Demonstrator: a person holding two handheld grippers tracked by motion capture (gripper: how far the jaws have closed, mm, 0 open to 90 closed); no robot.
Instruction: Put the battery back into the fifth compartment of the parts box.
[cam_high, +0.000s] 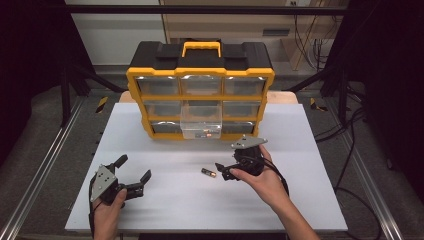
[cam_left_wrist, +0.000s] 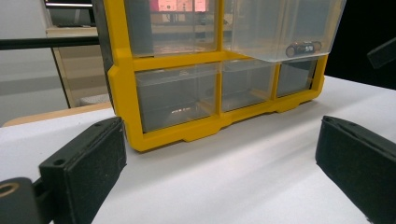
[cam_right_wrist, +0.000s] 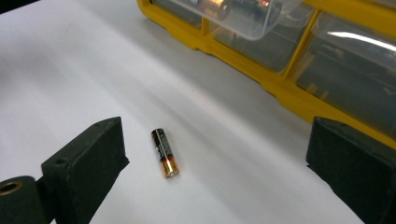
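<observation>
Right tool (cam_high: 223, 171) open, battery (cam_high: 208, 173) just beside

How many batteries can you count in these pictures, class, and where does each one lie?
2. One battery lies loose on the white table, near the right tongs. A second battery sits inside the pulled-out clear drawer of the yellow organiser. Others may be hidden in it.

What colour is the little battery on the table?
The battery is black with a copper-gold end, clearest in the right gripper view.
</observation>
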